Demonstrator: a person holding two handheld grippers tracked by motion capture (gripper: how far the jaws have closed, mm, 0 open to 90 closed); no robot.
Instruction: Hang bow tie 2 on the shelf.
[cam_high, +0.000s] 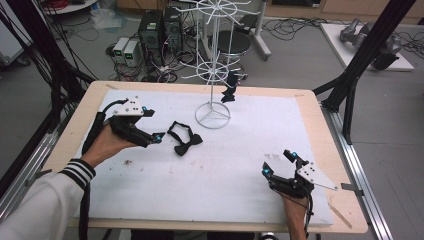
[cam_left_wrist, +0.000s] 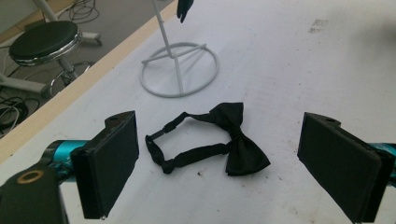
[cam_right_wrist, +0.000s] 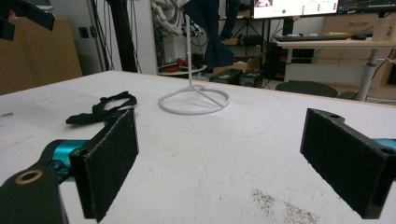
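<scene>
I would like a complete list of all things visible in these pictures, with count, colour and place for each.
bow tie: one, black, flat on the mat, in front of the left gripper
hanging bow tie: one, dark, on the rack's lower ring
rack: one, white wire, far middle of the mat
mat: one, white, covers the table
table: one, light wood
stool: one, black seat, on the floor beyond the table
left gripper: one, black, open, near the bow tie
right gripper: one, black, open, near right

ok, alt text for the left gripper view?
A black bow tie with its looped strap lies flat on the white table, framed between the open left gripper. Behind it stands a white wire rack's ring base.
</scene>
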